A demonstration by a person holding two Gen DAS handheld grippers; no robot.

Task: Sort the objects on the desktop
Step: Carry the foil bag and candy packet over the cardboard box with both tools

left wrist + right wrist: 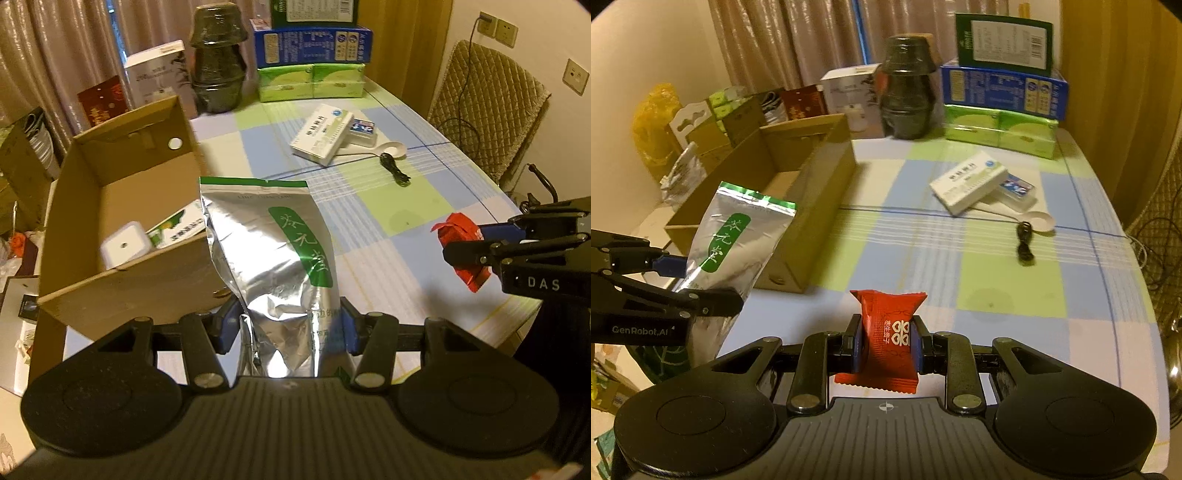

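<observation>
Cardboard box ahead-left of left tongs; silver foil pouch, light, crinkly, slick, clamped low across its soft waist, upright between them; red sweet wrapper, tiny, crushable, pinched mid-body in right tongs.

Dim warm indoor light, yellow-orange cast over both views — source not in frame. Strong glare on the crinkled silver foil pouch with green label, small bright hotspot near its middle. Soft shadows on the checked blue-green desk cloth, faint dark patch beside the black coiled cable. Heavy fisheye bending — dark vignette in the corners, curtains and walls curve. Cardboard box edges slightly smeared by motion blur; far stacked cartons soft, print unreadable.
</observation>
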